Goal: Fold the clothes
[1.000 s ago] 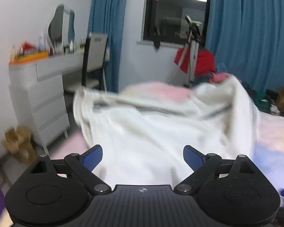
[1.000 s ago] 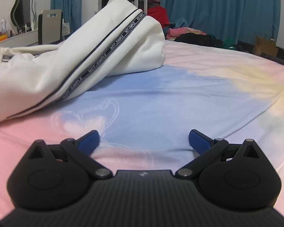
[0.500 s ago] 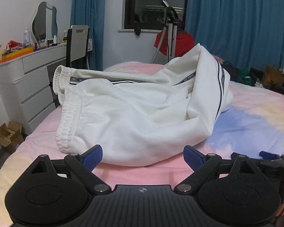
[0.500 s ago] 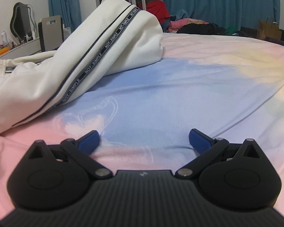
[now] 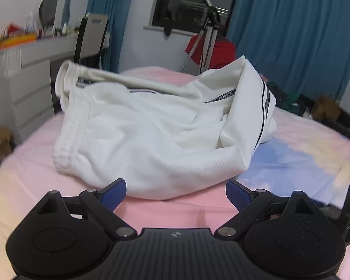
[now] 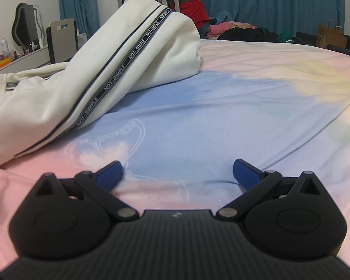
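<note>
Loosely heaped white trousers (image 5: 156, 126) lie just ahead of the spread left tongs (image 5: 175, 192).

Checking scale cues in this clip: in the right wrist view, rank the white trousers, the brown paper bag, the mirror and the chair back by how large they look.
1. white trousers, by far the largest, though also nearest the camera.
2. mirror and chair back: too alike to rank.
3. brown paper bag, smallest, but it sits far back.

A home bedroom: a bed with a pastel pink, blue and yellow sheet (image 6: 221, 107), a white dressing table with drawers (image 5: 30, 74) bearing a wavy-edged mirror (image 5: 54, 2) and toiletries, teal floor-length curtains (image 5: 291, 35), and a dark night window (image 5: 191, 2).
</note>
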A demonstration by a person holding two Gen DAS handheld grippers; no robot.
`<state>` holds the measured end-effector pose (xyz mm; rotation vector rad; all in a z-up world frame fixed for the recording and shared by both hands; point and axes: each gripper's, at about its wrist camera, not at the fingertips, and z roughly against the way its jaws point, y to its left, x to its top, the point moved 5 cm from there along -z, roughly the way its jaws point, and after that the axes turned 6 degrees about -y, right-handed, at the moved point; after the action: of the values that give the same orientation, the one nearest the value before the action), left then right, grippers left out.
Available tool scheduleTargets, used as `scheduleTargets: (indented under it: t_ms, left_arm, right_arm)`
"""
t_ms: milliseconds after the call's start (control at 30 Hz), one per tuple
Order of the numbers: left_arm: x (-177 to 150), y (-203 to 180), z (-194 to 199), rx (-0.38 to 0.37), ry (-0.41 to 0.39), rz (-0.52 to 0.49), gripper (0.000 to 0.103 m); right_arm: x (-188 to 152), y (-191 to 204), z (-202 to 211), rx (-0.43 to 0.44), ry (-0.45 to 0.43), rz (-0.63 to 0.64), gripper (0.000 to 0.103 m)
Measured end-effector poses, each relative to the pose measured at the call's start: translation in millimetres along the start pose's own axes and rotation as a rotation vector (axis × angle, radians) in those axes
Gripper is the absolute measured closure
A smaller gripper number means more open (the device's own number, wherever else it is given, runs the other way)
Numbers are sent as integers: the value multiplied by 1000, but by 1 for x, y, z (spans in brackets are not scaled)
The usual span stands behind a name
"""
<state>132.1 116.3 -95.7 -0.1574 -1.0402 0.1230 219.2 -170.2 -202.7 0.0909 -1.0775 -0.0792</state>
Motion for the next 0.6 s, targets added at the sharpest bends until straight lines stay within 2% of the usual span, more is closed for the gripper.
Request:
scheduleTargets:
  t_ms: [267, 600]
  left_arm:
    - [-9, 2, -9, 24, 42, 30, 9]
    - [-16, -3, -14, -21, 65, 48, 9]
  right_arm:
    - [0, 1, 0, -1, 0, 0, 0]
    - [-1, 1, 0, -2, -1, 0, 0]
